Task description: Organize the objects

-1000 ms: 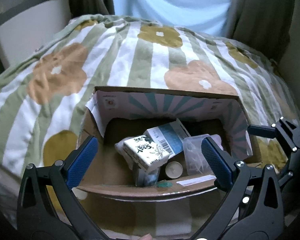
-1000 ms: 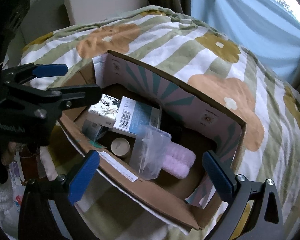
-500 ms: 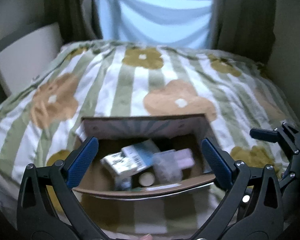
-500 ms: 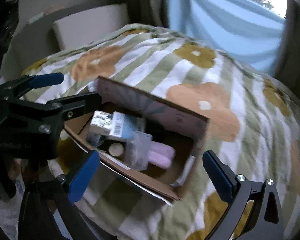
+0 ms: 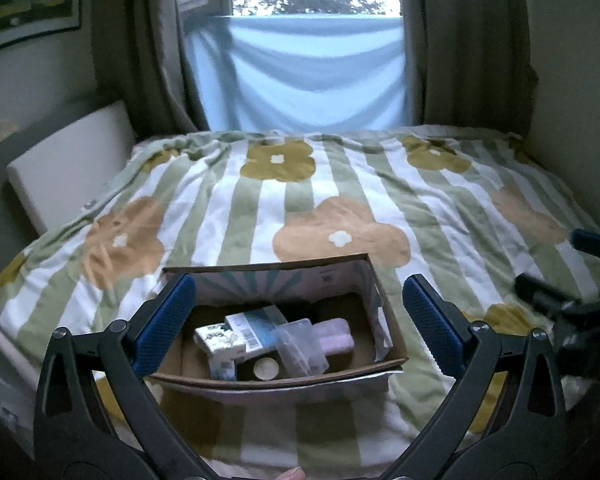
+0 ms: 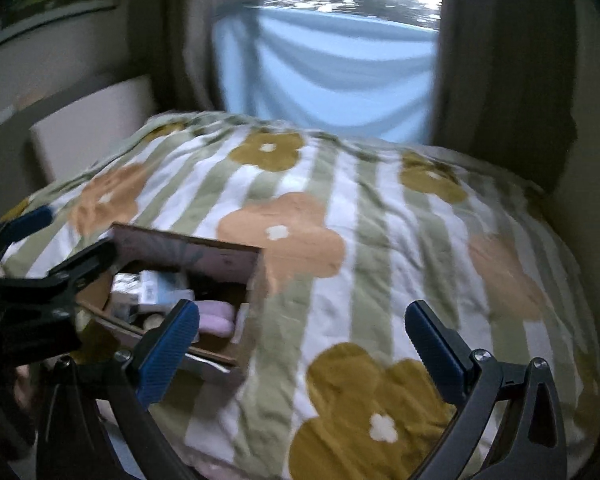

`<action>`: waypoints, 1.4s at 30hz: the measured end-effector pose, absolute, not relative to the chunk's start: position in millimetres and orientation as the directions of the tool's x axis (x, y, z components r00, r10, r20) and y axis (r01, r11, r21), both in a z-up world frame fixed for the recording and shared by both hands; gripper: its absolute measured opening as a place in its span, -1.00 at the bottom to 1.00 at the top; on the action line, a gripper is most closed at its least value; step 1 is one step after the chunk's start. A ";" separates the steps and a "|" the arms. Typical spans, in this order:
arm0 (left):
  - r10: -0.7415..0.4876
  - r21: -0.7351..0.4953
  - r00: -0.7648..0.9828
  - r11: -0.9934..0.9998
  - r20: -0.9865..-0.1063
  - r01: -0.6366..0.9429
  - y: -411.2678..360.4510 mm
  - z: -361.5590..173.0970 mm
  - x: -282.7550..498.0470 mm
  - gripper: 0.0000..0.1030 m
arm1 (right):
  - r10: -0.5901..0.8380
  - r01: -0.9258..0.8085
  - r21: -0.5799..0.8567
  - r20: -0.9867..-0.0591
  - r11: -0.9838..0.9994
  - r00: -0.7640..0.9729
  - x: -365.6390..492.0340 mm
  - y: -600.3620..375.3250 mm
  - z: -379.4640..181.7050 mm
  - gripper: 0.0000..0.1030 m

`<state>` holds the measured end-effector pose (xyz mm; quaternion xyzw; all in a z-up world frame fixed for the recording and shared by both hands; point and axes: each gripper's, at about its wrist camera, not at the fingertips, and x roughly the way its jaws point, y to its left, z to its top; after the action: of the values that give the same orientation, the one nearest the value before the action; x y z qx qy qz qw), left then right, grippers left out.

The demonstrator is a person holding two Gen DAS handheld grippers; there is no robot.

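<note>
2 open grippers (image 5: pixel 298 320) (image 6: pixel 302 344) above box (image 5: pixel 396 344)

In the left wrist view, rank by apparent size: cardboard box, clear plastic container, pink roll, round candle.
1. cardboard box, holding the rest.
2. clear plastic container.
3. pink roll, partly hidden behind the container, so 2 versus 3 is unsure.
4. round candle.

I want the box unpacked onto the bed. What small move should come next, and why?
Probably lower the left gripper toward the clear plastic container, since it lies on top in the cardboard box. Both grippers are open and empty, above the box.
</note>
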<state>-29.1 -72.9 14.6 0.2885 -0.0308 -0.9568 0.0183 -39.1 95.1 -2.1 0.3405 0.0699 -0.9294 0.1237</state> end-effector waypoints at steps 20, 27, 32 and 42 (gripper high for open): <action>-0.043 0.036 -0.843 -0.999 -0.536 0.028 -54.7 11.7 -14.2 0.99 | -0.076 0.119 -0.032 -0.591 -0.992 -0.803 -21.6 139.1 -4.3 0.99; -0.037 0.031 -0.841 -0.999 -0.540 0.024 -55.2 10.6 -15.7 0.99 | -0.072 0.110 -0.029 -0.590 -0.993 -0.804 -21.3 140.0 -2.0 0.99; -0.032 0.025 -0.842 -0.999 -0.539 0.022 -54.8 10.4 -16.6 0.99 | -0.069 0.108 -0.031 -0.591 -0.994 -0.803 -22.2 140.3 -2.2 0.99; -0.020 0.015 -0.842 -1.000 -0.539 0.014 -50.7 7.9 -18.7 0.99 | -0.053 0.089 -0.030 -0.600 -0.996 -0.798 -21.2 142.2 -4.8 0.99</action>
<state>-18.7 -50.7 7.9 0.2811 -0.0052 -0.9596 0.0089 -21.2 142.2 -4.8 0.3157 0.0283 -0.9477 0.0375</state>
